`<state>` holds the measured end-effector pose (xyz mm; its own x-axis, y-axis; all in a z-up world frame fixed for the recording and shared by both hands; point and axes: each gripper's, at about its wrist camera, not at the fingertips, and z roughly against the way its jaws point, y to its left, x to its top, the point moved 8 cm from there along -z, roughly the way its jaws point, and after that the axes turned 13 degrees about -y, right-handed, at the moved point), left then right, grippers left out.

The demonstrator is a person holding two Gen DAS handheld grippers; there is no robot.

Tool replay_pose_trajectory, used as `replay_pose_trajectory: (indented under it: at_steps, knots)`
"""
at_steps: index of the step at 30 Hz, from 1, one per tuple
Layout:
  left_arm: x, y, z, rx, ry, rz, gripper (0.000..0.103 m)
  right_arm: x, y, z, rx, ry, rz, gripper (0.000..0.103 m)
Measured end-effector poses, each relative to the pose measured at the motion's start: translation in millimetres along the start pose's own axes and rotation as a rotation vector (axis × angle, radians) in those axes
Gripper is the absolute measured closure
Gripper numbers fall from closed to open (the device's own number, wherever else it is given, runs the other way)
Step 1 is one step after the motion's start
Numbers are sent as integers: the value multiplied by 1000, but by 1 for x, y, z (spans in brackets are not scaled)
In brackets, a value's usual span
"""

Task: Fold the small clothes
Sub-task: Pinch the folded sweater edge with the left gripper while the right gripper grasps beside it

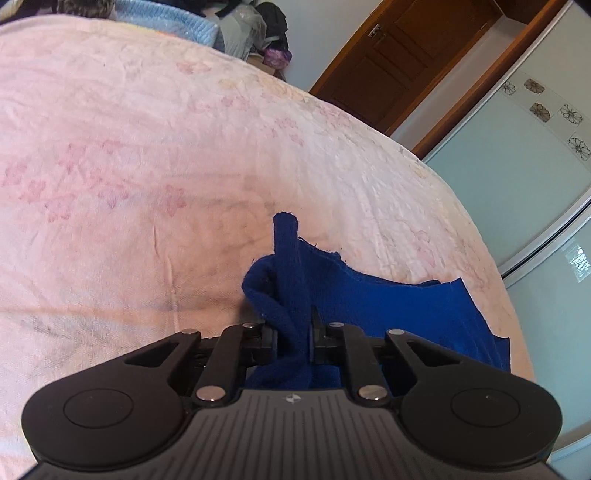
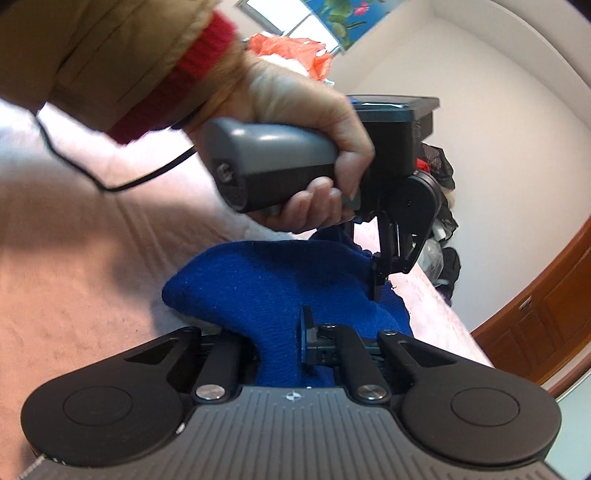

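A small dark blue knit garment [image 1: 369,299] is held over a pink flowered bedspread [image 1: 147,166]. My left gripper [image 1: 293,332] is shut on a bunched edge of it, and a strip of the cloth stands up between the fingers. My right gripper [image 2: 284,339] is shut on another part of the same garment [image 2: 266,280], which drapes over its left finger and hides it. In the right wrist view the other gripper [image 2: 376,280], held in a hand, pinches the cloth just beyond mine.
The bedspread [image 2: 74,258] fills the left of both views. A pile of clothes and bags [image 1: 258,29] lies at the bed's far end. A wooden door [image 1: 399,55] and a pale wardrobe [image 1: 535,166] stand to the right. A black cable [image 2: 122,184] hangs from the hand-held gripper.
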<state>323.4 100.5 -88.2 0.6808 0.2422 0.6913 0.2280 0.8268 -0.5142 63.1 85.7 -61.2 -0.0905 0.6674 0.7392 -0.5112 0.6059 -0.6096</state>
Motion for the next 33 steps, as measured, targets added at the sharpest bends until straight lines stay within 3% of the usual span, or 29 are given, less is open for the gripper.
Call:
replay_pose_trajectory:
  at_steps: [11,20,33]
  knots:
    - [10,-23,13,74,-31,-39,90,16,-34,43,-29,-86,-168,93]
    - [16,-60,22,121,-57,-79,90,-5,-72,65,-90,-155,-342,93]
    - [12,-122,16,161,-70,-197,90,-45,-114,84,-182,-162,-442,94]
